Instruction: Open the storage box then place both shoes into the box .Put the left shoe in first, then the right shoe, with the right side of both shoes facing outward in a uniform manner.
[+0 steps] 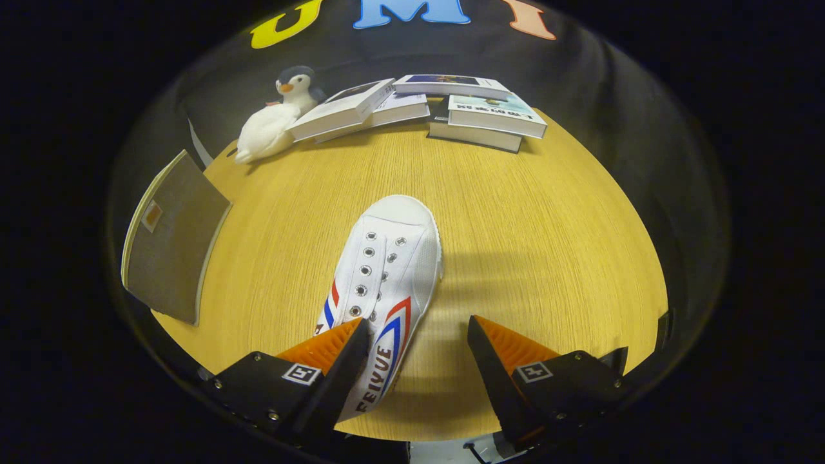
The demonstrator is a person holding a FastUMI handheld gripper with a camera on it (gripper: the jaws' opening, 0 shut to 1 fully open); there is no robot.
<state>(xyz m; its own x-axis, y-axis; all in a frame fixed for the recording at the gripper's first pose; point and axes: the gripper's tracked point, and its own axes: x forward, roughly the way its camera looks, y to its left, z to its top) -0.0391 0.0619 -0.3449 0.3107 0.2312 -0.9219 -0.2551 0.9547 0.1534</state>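
Observation:
A white canvas shoe (387, 270) with red and blue stripes lies on the wooden table (528, 219), toe pointing away from me. Its heel end reaches back between my fingers, close to the left finger (335, 351), whose tip overlaps the shoe's opening. The right finger (503, 348) stands apart from the shoe, with bare table between them. My gripper (419, 335) is open and hovers above the shoe's rear. A grey flat panel with a pale rim (171, 238), likely part of the storage box, leans beyond the left finger by the table's edge.
A plush penguin (274, 116) lies at the far left of the table. Several books (419, 106) are stacked along the far edge. Bare tabletop stretches to the right of the shoe.

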